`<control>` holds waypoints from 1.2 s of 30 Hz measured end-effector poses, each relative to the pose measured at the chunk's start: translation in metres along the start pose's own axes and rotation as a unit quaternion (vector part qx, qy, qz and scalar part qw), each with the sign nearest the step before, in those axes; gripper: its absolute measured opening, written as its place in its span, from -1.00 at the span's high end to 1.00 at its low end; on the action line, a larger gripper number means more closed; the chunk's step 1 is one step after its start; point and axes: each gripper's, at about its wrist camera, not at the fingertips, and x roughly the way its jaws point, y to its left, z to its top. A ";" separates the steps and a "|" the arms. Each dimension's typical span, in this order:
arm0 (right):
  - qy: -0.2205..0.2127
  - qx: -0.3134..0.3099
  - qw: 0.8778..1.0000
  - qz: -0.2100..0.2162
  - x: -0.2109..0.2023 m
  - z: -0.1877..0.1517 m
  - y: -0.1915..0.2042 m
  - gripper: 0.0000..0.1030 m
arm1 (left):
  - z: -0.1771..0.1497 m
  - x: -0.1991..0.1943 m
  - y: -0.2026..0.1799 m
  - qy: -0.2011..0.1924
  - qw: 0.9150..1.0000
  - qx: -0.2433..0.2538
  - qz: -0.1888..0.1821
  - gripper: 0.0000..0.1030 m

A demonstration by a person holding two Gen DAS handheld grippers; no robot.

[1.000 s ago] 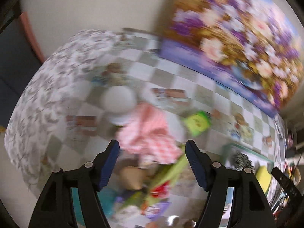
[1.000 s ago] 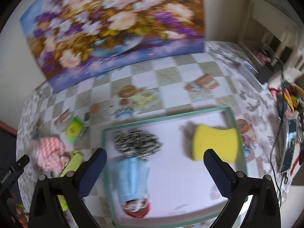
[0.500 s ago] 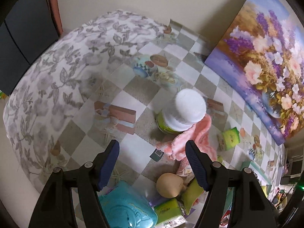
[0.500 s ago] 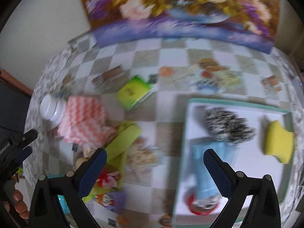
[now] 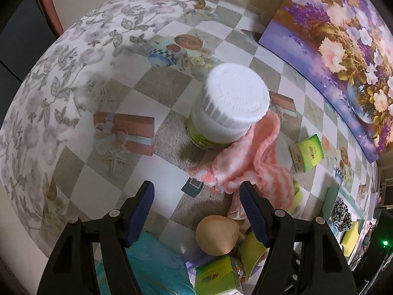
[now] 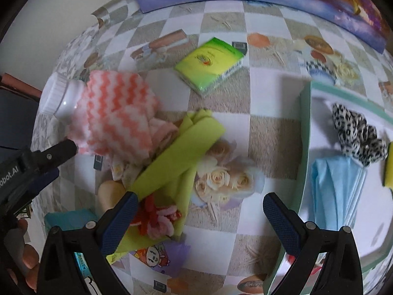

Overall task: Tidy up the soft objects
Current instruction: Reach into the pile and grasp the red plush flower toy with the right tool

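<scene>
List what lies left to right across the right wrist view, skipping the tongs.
White bottle → pink cloth → green tissue pack → tray wall → blue mask

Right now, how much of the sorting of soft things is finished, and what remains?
Partly done. The tray already holds a leopard scrunchie, a blue face mask and a yellow sponge. Nothing is in hand: the left claw and right claw are both open and empty. Still on the table: the pink wavy cloth, the green cloth and the tissue packs.
</scene>
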 end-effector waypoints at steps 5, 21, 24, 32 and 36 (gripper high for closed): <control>-0.010 0.000 1.000 0.000 -0.009 -0.011 -0.003 -0.99 | -0.006 0.000 -0.005 0.004 1.000 0.011 0.003 -0.41; 0.014 -0.057 0.998 0.027 0.009 -0.038 0.028 -0.64 | -0.017 0.005 -0.004 0.018 1.000 0.013 -0.002 -0.41; 0.009 -0.075 0.997 0.031 0.010 -0.040 0.038 -0.50 | -0.016 0.006 -0.001 0.019 1.000 0.006 -0.002 -0.41; 0.001 -0.096 0.994 0.051 0.012 -0.046 0.062 -0.05 | -0.016 0.007 -0.002 0.021 1.000 0.009 -0.006 -0.41; -0.002 -0.096 0.994 0.055 0.011 -0.048 0.063 -0.02 | -0.016 0.008 -0.003 0.024 1.000 0.011 -0.005 -0.41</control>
